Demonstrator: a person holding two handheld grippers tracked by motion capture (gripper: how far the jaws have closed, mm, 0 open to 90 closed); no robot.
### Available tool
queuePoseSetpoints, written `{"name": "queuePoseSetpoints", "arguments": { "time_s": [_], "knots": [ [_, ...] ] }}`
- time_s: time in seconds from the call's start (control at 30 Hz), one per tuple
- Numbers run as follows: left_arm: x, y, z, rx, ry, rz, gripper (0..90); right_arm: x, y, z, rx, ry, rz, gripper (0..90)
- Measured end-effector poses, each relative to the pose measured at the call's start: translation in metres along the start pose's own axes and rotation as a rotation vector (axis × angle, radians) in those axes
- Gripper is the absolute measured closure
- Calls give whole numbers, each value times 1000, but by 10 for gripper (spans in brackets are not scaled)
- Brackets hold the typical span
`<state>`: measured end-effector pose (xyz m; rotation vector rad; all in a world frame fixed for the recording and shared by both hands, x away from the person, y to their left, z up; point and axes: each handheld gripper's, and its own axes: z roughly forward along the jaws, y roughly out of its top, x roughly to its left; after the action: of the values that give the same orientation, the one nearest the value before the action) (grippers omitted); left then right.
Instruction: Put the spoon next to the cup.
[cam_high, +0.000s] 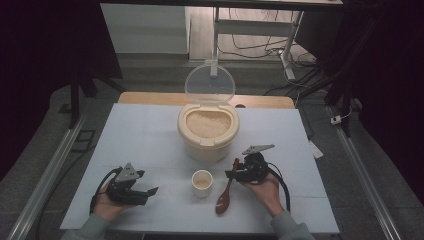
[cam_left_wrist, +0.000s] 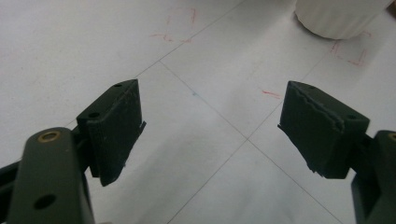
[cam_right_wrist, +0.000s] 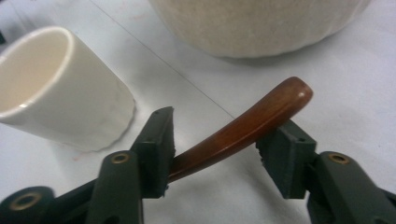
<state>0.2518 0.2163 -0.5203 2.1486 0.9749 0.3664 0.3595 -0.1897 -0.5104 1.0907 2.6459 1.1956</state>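
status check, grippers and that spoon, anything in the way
Left gripper open, nothing between its jaws. Right gripper open, wooden spoon handle between its jaws, spoon lying on the table. Cup beside the spoon, rice container behind.

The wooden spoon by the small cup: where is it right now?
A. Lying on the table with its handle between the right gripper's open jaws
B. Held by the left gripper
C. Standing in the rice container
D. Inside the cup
A: the wooden spoon lies on the table beside the cup, and the right gripper view shows its handle between the parted jaws of the right gripper.
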Motion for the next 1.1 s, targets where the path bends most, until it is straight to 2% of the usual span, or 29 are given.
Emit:
{"name": "queuePoseSetpoints", "arguments": {
  "time_s": [0.13,0.33,0.47,0.6,0.7,0.8,0.97,1.1],
  "knots": [
    [0,0,0,3,0,2,211,1,0,4,8,-40,-43,397],
    [-1,0,1,9,-3,8,211,2,0,9,33,-104,-64,329],
    [-1,0,1,9,-3,8,211,1,0,11,35,-116,-62,318],
    [-1,0,1,10,-3,8,211,-1,0,10,29,-150,-60,287],
    [-1,0,0,7,-3,9,211,-4,0,2,-11,-173,-47,271],
    [-1,0,0,1,-2,5,211,-6,-1,-13,-63,-148,-32,288],
    [-1,-1,-1,-2,0,2,211,-2,-12,-36,-102,-112,-98,331],
    [-1,-1,-1,-6,3,-6,211,-2,-23,-50,-124,-89,-118,332]
  ]
}}
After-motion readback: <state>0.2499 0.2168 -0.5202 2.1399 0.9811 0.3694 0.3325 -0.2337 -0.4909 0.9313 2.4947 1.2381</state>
